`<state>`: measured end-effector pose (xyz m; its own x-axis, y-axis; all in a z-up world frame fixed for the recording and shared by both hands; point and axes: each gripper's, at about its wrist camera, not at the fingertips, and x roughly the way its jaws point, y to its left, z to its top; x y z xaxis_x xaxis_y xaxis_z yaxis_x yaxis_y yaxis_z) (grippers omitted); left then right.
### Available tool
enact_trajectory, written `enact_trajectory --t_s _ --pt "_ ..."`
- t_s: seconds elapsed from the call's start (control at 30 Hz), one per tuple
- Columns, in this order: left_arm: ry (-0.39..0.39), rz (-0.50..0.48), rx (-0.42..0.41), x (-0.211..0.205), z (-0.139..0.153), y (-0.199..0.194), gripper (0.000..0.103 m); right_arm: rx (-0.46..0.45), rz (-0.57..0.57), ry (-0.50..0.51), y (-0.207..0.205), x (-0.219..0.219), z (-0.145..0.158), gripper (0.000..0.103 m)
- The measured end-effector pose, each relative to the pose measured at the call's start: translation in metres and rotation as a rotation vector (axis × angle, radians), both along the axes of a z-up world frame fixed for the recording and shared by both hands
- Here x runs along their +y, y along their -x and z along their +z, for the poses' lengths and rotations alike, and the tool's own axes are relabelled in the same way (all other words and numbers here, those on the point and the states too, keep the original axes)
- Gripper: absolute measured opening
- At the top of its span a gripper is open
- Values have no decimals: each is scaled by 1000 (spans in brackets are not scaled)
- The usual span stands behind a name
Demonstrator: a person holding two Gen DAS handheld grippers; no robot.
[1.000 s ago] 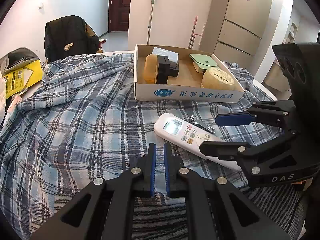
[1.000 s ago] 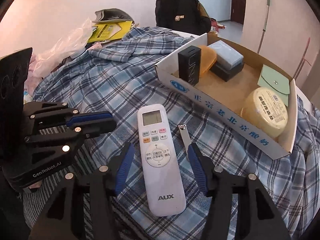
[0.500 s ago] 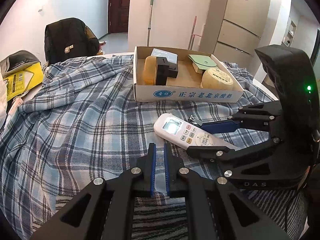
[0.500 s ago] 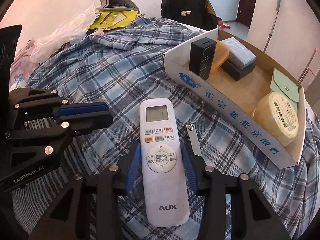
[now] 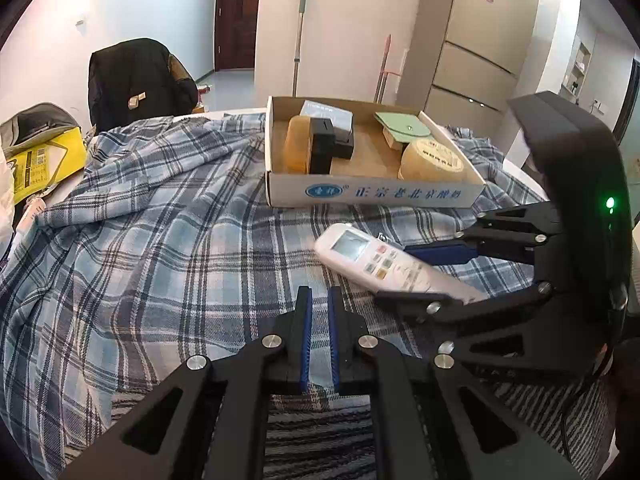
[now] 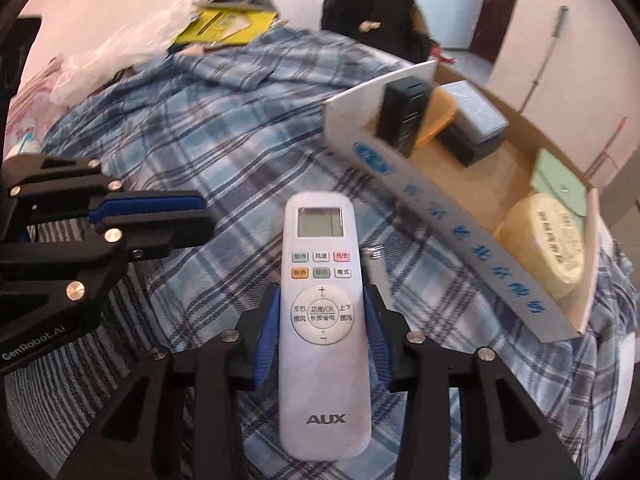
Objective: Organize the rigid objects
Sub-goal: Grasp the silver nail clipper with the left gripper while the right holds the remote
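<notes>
A white AUX remote [image 6: 320, 236] sits between the blue pads of my right gripper [image 6: 322, 292], whose jaws are closing; both pads press its sides just below the coloured buttons. In the left wrist view the remote [image 5: 360, 248] is tilted slightly above the plaid cloth in the right gripper [image 5: 394, 274]. My left gripper [image 5: 318, 292] is shut on nothing, low over the cloth left of the remote. Beyond stands a cardboard box [image 5: 380, 194] holding a black box [image 5: 320, 148], an orange container [image 5: 296, 148], a green pouch [image 5: 402, 128] and a round yellow tub [image 5: 434, 160].
A metal nail clipper [image 6: 374, 252] lies blurred on the cloth right of the remote. A chair with a black jacket [image 5: 136, 80] stands at the back left, beside a yellow bag [image 5: 44, 160]. Plastic bags [image 6: 120, 52] lie at the far edge.
My right gripper slid forward along the remote and closed its pads onto the remote's sides; the remote now tilts up off the cloth. The left gripper has stayed where it was.
</notes>
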<state>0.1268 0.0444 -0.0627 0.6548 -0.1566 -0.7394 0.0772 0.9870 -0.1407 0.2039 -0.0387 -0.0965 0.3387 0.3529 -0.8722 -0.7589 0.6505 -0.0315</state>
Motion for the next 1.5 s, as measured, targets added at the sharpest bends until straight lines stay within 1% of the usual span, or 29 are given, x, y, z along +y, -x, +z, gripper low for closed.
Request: enact_trajectory --t_s 0.13,0.2,0.27,0.37,0.47,0.57,0.63,0.7,0.73,0.83,0.9,1.0,1.13,1.27,1.33,1.4,1.5 --pt "-9 -1 -13 -1 3 0 8 -8 -56 -59 1 -21 20 39" --pt "-21 -3 2 -3 4 -2 8 -33 -89 -75 4 -34 30 39" --pt "-14 -10 14 -3 6 -2 8 -46 -131 -84 5 -50 38 39" --pt "-16 -43 36 -7 11 -3 8 -42 -175 -86 4 -73 41 39" --pt "-14 -85 82 -13 15 -9 8 -44 -256 -77 1 -97 36 39" --pt "31 -109 151 -23 17 -23 8 -54 -343 -75 -4 -116 29 39" --pt "73 -107 201 -30 15 -35 8 -72 -384 -58 -6 -122 24 39" --pt "116 -107 251 -36 9 -48 8 -59 -388 -67 -6 -126 18 39" --pt "154 -101 293 -39 5 -57 8 -50 -392 -72 -7 -127 16 39" --pt "242 -69 373 -42 -8 -77 8 -37 -391 -86 -8 -126 10 39" --pt "231 -32 385 -43 -14 -84 8 -30 -388 -100 -7 -128 10 39" --pt "195 10 377 -46 -19 -93 8 -18 -382 -129 -7 -130 10 39" --pt "216 50 363 -45 -16 -100 8 -6 -381 -146 -7 -132 8 39" --pt "180 51 361 -52 -12 -107 8 -2 -371 -153 -6 -132 8 39" --pt "171 72 360 -54 -10 -110 8 -3 -370 -156 -6 -133 8 39" --pt "139 106 342 -54 -8 -110 8 -4 -369 -158 -5 -133 8 39" --pt "113 116 336 -54 -6 -110 8 -5 -365 -155 -5 -133 8 39"
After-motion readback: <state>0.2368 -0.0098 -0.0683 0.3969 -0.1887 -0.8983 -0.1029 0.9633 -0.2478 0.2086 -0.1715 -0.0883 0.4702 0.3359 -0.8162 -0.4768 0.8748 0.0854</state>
